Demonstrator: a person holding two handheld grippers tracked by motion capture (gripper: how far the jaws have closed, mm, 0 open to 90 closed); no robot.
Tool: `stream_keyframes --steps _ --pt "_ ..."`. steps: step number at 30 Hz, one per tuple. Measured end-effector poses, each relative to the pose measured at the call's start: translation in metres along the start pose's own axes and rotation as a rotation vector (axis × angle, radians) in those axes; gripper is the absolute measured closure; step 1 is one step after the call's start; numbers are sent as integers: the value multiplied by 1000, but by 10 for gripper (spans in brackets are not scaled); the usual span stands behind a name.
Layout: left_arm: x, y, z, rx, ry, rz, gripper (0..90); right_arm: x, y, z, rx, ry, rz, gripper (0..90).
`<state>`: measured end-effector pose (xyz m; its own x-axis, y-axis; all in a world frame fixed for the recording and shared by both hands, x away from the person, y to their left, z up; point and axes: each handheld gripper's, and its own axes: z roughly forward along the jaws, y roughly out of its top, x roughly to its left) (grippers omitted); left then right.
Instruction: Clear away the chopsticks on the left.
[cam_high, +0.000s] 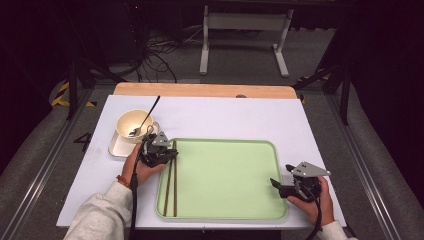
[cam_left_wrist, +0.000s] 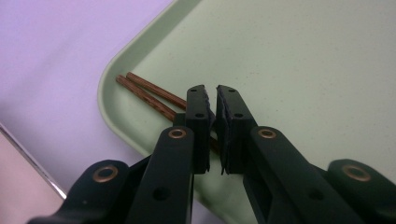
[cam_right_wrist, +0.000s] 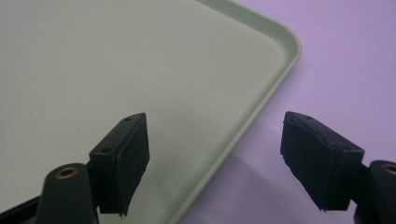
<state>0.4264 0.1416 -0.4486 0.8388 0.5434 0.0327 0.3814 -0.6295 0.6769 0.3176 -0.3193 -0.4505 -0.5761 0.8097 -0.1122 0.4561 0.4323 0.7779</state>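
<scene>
- While the left gripper (cam_left_wrist: 214, 100) hangs over the near-left corner of the pale green plastic tray (cam_left_wrist: 299, 56), its black jaws stand almost together, a thin slit between the pads and nothing pinched in it.
- Just beneath those jaws lie the two thin dark brown wooden chopsticks (cam_left_wrist: 152, 95), side by side on the tray floor along its left rim (cam_high: 170, 180).
- Over on the right, the right gripper (cam_right_wrist: 215, 158) sits at the tray's right edge, jaws well apart, one over the tray floor and one over the table, gripping nothing.
- Under the tray spreads the white tabletop (cam_high: 225, 115).
- Beyond the left hand (cam_high: 145, 167), a cream round bowl (cam_high: 134, 125) rests on a small square white saucer (cam_high: 119, 147), with a dark-handled metal spoon (cam_high: 144, 120) leaning in the bowl.
</scene>
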Motion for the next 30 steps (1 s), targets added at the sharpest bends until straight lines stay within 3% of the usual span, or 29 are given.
stream_keyframes --steps 4,7,9,13,18,24,30 --pt "-7 2 -2 -38 -23 15 843 0 0 0 1 -2 1 240" --pt "-18 6 -2 -69 -67 27 847 0 -1 -1 0 -2 2 240" --pt "-31 9 0 -48 -90 80 855 0 -1 -1 1 -3 2 240" --pt "-48 6 3 -6 -133 127 865 0 -1 -1 0 -3 3 240" --pt "-57 -2 1 23 -146 139 874 0 -1 -2 -1 -4 4 240" --pt "-60 -16 -11 12 -166 113 888 0 -2 -3 -1 -6 4 240" --pt "-61 -31 -24 29 -151 113 893 0 -2 -4 -2 -10 4 240"
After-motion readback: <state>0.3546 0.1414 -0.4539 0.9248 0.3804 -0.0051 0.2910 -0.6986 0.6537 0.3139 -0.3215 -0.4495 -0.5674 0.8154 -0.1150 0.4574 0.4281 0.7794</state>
